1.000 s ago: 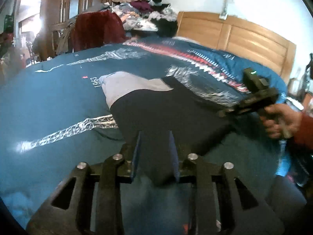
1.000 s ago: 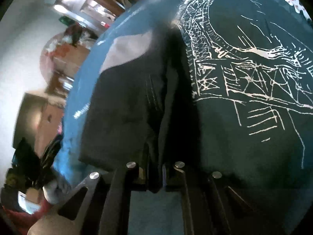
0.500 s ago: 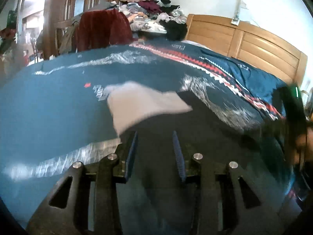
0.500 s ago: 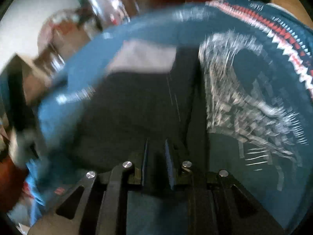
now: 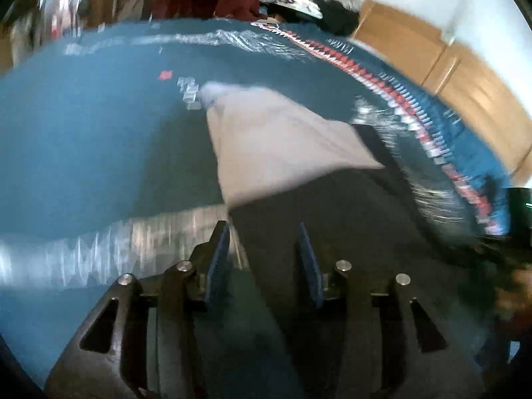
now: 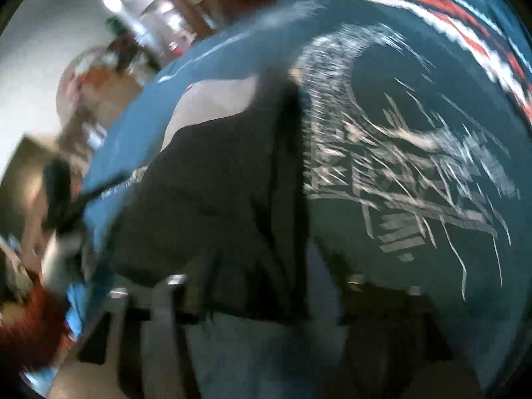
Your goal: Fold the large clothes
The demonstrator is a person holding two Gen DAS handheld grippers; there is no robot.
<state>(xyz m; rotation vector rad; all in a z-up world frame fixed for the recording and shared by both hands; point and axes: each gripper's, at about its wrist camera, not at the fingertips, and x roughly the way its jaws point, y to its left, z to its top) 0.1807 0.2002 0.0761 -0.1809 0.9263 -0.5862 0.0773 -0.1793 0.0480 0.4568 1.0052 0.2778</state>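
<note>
Left wrist view showed the left gripper gaping over the dark garment on the bedspread, gripping nothing; the right gripper's state was blurred, untellable.

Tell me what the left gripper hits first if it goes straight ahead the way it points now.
Most likely the dark garment: the open left gripper points along it, towards its light grey part on the blue bedspread. Blur leaves depth unclear.

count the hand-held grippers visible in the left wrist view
2. The left hand-held gripper fills the bottom centre, fingers apart over the dark garment. The right hand-held gripper is a blurred dark shape at the far right edge, mostly cut off.
</note>
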